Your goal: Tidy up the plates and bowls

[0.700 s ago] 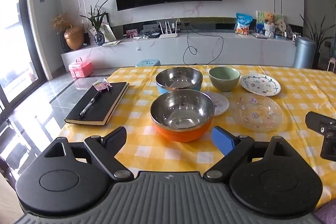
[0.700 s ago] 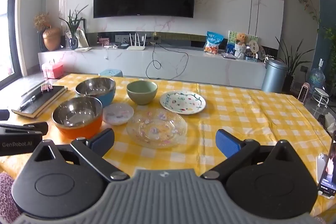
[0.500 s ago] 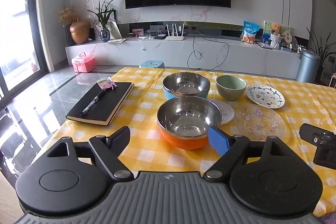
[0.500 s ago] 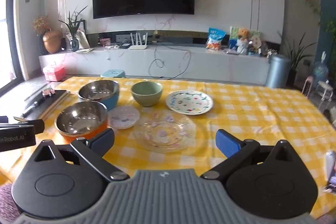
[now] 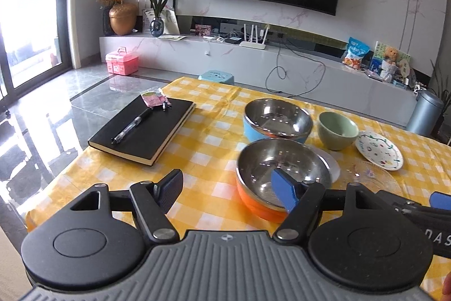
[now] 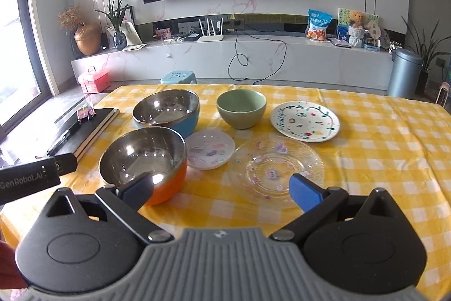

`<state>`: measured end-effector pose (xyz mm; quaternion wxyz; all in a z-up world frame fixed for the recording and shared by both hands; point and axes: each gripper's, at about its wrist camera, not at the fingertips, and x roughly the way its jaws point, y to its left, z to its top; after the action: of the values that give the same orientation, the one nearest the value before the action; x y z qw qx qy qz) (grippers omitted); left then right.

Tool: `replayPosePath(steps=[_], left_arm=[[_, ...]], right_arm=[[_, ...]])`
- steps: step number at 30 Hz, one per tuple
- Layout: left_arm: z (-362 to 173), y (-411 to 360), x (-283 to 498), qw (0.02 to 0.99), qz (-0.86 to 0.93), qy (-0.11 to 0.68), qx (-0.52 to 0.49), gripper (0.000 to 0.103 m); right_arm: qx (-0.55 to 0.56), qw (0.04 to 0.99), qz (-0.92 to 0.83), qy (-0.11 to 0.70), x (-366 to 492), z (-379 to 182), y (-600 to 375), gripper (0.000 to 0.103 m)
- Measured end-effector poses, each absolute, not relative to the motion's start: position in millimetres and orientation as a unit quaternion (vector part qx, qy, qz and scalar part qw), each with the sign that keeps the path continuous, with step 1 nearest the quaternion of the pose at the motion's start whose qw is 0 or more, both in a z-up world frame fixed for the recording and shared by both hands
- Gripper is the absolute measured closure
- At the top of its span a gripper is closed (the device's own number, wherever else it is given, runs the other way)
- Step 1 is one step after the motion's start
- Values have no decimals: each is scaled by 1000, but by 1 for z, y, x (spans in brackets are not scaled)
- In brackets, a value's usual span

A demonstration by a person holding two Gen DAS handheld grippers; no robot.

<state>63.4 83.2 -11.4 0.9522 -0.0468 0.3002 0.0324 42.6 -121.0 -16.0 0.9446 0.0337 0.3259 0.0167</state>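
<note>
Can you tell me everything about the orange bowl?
The orange bowl is round and deep, shiny silver metal inside and bright orange outside. It is empty and stands upright on the yellow checked tablecloth, nearest of the dishes, just in front of the blue bowl. The small pale plate lies close beside it; whether they touch is unclear. Nothing grips it: both grippers are open.

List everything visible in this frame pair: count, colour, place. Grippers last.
Steel bowls: 2; orange-shelled near left, blue-shelled behind it.
Ceramic bowl: 1, green, far centre.
Painted plate: 1, white, far right.
Small plate: 1, white, centre.
Glass plate: 1, clear, near right.
Notebook: 1, black, left, pen on top.
Tablecloth: 1, yellow check.
Left gripper: open, empty.
Right gripper: open, empty.
</note>
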Motion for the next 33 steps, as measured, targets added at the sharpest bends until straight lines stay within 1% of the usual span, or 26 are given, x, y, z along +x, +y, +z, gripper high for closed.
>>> replayPosePath(steps=[1,5,9,11,12,13,14,16,17,21,22,24,26,28,29,31,33], left_arm=[[-13,87,69,951,42,303,-46,20],[-20,101,88,941,42,326,-84,25],[-24,104,104,934,44,342,-94,27],[-27,103,112,931,38,350,-95,28],[-30,103,115,929,32,355,-98,28],[-32,103,118,926,25,361,-103,31],[-35,103,121,922,17,370,-113,37],[-42,104,127,912,11,389,-131,43],[-46,104,130,908,10,396,-137,45],[-55,101,136,900,7,410,-146,47],[-57,100,138,898,4,413,-150,48],[-61,98,140,894,-1,420,-156,50],[-65,96,142,890,-2,428,-158,57],[-68,95,144,885,-3,437,-161,61],[-69,95,144,883,-5,440,-165,63],[-70,94,144,882,-12,440,-167,69],[-69,91,144,884,-12,440,-159,73]], right_arm=[[37,942,17,332,46,-16,-119,4],[57,940,19,335,65,-14,-111,14],[78,935,26,345,82,-16,-104,18],[83,932,29,352,89,-19,-101,26],[83,930,31,356,94,-22,-99,28],[87,929,33,359,97,-24,-97,30],[92,926,34,366,102,-26,-95,34],[110,919,39,377,109,-29,-92,41],[115,916,40,383,112,-31,-91,44],[130,905,42,403,122,-40,-88,48],[130,904,41,406,124,-42,-87,51],[132,899,40,415,126,-46,-85,57],[138,893,41,425,129,-52,-85,66],[141,890,40,431,131,-57,-84,72],[141,890,40,431,131,-58,-84,78],[137,891,39,431,131,-59,-84,82],[145,891,41,428,130,-59,-85,82]])
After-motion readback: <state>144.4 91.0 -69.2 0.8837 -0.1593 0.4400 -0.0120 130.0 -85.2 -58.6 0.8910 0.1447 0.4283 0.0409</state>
